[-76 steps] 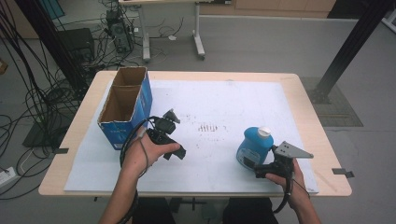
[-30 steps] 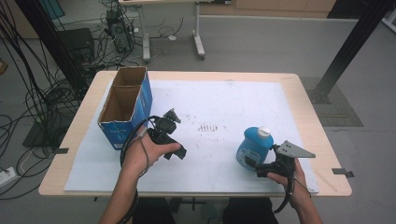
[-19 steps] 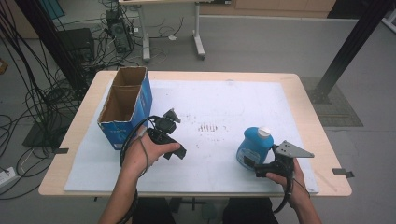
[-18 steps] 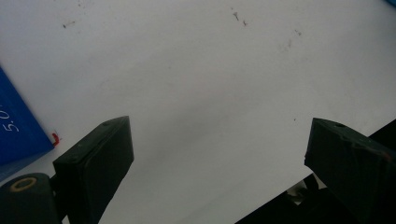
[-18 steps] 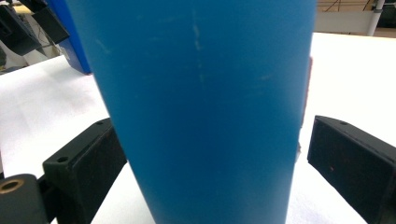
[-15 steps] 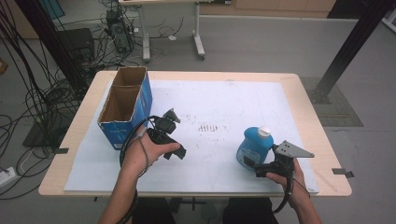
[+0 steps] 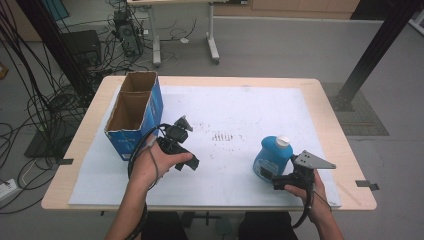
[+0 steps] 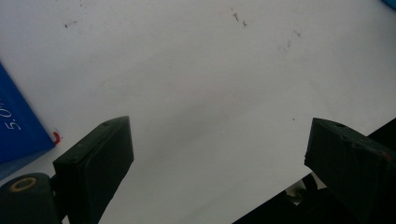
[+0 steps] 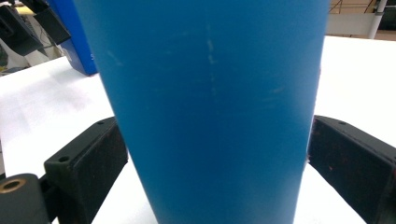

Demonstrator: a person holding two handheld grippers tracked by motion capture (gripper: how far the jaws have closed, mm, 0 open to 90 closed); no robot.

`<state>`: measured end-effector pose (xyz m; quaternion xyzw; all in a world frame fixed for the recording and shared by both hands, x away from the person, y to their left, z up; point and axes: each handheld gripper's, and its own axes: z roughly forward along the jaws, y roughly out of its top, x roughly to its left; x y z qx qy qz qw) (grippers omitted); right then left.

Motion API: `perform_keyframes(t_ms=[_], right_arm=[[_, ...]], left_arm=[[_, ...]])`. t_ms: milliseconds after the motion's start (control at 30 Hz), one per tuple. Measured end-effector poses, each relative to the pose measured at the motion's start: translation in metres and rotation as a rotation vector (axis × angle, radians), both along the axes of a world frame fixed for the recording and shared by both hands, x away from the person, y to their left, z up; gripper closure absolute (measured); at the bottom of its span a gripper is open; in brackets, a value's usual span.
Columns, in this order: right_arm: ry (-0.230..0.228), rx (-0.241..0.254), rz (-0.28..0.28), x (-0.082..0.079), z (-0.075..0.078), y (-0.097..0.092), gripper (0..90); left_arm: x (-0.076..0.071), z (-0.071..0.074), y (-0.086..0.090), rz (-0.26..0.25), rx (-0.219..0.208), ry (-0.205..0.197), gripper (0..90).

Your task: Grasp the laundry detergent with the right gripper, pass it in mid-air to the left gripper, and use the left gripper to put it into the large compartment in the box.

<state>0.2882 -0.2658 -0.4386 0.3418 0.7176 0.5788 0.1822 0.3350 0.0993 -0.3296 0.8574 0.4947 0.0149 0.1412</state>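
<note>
Blue bottle upright between right tool jaws, left tool spread wide

blue bottle cropped top and bottom, jaw contact hidden

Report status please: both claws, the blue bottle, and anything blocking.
Left claw open over bare white sheet. Right claw straddles blue bottle; grip unconfirmed. Bottle upright, white cap on. Cardboard box far left, no obstruction.
</note>
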Motion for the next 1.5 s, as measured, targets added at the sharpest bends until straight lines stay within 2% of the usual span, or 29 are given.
perform_keyframes(t_ms=[467, 867, 1500], right_arm=[[-0.017, 0.003, 0.013, -0.0003, 0.0011, 0.0018, 3.3], [-0.034, -0.008, 0.004, -0.0006, 0.0027, 0.0011, 15.2], [-0.046, -0.016, 0.013, -0.0004, 0.0029, 0.0019, 26.4]], left_arm=[[-0.0002, 0.0007, 0.0016, 0.006, -0.004, 0.0, 8.1], [0.0002, 0.0009, -0.0009, 0.004, -0.005, 0.001, 8.2], [0.0004, 0.0004, -0.0031, -0.003, -0.005, 0.002, 8.4]])
